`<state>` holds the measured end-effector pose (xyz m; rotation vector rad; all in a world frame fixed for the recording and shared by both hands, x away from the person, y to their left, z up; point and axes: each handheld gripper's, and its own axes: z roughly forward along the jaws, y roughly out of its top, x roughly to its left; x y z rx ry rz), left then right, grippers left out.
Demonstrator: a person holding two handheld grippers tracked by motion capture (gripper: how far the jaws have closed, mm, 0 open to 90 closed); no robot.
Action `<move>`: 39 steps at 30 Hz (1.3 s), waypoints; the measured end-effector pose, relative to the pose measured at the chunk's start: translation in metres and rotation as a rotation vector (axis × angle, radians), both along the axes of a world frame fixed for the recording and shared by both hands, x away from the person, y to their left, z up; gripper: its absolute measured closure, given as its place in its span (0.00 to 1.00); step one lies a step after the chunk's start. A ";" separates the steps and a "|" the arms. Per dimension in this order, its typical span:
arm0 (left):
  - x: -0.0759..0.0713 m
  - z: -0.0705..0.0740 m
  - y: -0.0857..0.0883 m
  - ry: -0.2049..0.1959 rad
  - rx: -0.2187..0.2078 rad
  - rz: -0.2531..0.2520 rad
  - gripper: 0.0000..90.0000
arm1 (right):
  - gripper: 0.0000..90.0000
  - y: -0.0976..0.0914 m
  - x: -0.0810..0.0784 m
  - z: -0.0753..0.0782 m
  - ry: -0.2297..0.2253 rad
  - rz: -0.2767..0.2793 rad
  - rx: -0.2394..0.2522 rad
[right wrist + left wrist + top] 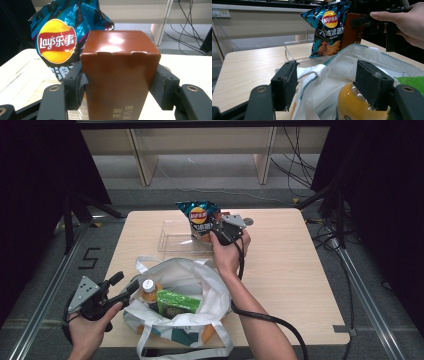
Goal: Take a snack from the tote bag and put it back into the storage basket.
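My right gripper is shut on an upright brown box, with a pad pressed on each side. The box is just right of a blue Lay's chip bag that stands in a clear plastic tray. In the high view the right gripper is at the tray's right end, beside the chip bag. Whether the box rests on the tray I cannot tell. My left gripper is open at the left rim of a white tote bag, its jaws wide apart around nothing.
Inside the tote bag stand an orange drink bottle and a green package. The left gripper view shows the bottle close under the jaws. Bare wooden table lies to the right. Cables trail at the back right.
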<state>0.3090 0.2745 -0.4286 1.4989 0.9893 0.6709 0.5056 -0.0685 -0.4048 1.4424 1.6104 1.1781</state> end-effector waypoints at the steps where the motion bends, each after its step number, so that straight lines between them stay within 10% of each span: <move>1: 0.000 0.000 0.000 0.001 0.000 0.000 0.37 | 0.42 0.000 0.000 0.000 -0.001 0.009 -0.002; 39: -0.001 0.001 -0.001 0.000 0.006 0.000 0.37 | 0.31 -0.020 -0.046 0.013 0.093 0.176 -0.013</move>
